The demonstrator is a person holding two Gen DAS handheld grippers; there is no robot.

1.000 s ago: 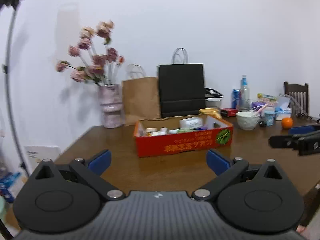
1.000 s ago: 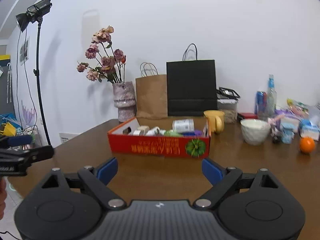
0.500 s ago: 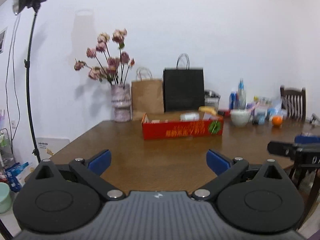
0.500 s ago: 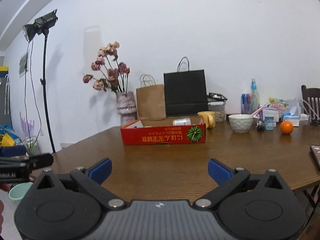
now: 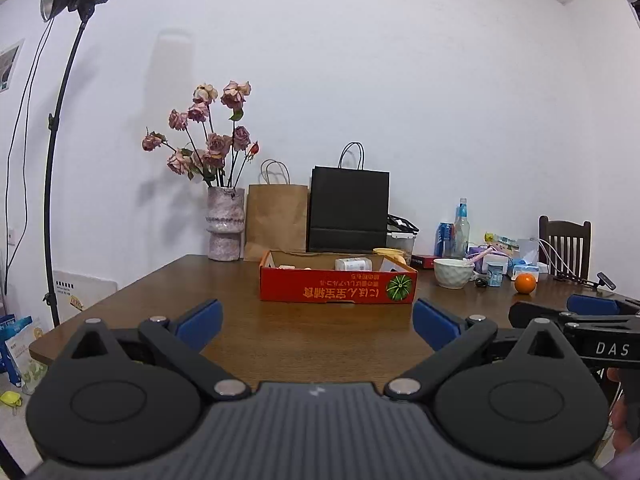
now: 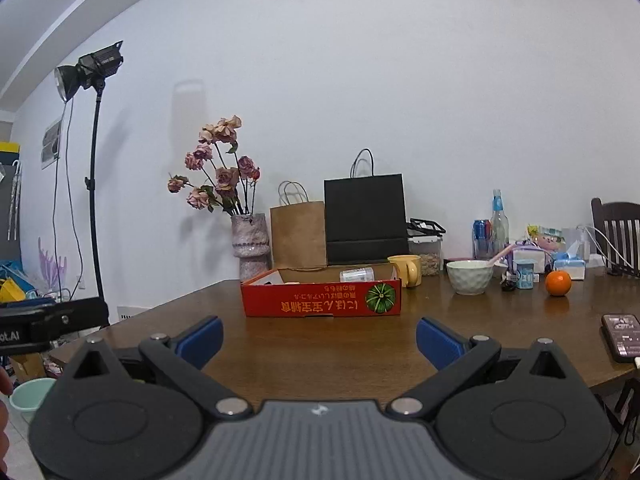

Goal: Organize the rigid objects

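Both the left claw [image 5: 316, 322] and the right claw [image 6: 319, 340] stood wide open and empty above the tabletop's [image 6: 320, 352] near edge

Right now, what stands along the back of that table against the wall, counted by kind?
Paper bags: 2, a brown paper bag and a black paper bag.
Pink speckled ceramic vases with dried roses: 1.
Clear plastic containers with black lids: 1.
Total: 4.
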